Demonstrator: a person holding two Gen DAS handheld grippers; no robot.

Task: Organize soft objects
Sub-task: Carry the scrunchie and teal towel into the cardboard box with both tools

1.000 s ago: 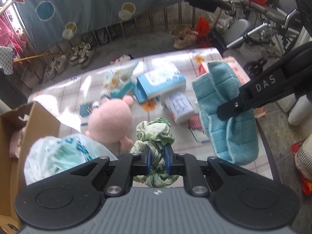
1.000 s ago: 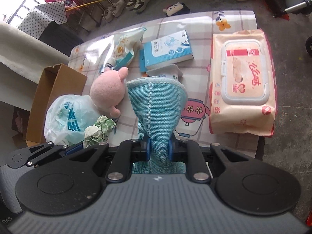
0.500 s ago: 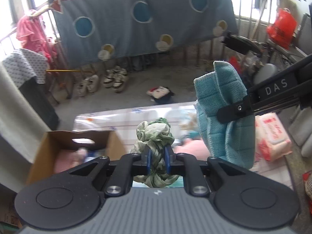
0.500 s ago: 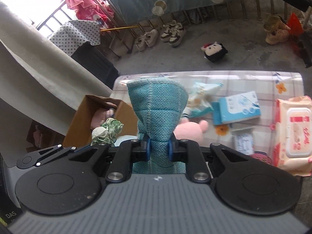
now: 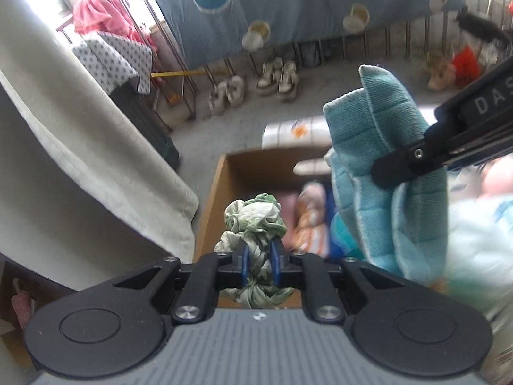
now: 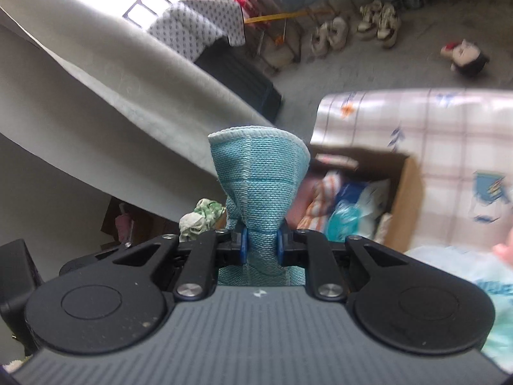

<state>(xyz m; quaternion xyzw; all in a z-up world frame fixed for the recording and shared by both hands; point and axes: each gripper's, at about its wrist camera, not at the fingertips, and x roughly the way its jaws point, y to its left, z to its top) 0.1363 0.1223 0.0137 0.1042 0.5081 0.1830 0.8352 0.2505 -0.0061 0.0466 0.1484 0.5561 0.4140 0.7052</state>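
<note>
i'm carrying both soft things to the cardboard box (image 5: 221, 186) at frame centre. my left hand-held gripper (image 5: 259, 264) is clamped on the green scrunchie (image 5: 253, 218), my right hand-held gripper (image 6: 260, 248) on the teal cloth (image 6: 259, 173). next: lower over the box, then release. a second ago both hung over the desk (image 6: 449, 122); now the box is below.

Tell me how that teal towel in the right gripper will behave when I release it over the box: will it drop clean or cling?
The teal towel looks floppy: it bunches where the right gripper pinches it and drapes below. It seems light, likely to crumple into the cardboard box. Its knit weave may snag briefly on the pads.
</note>
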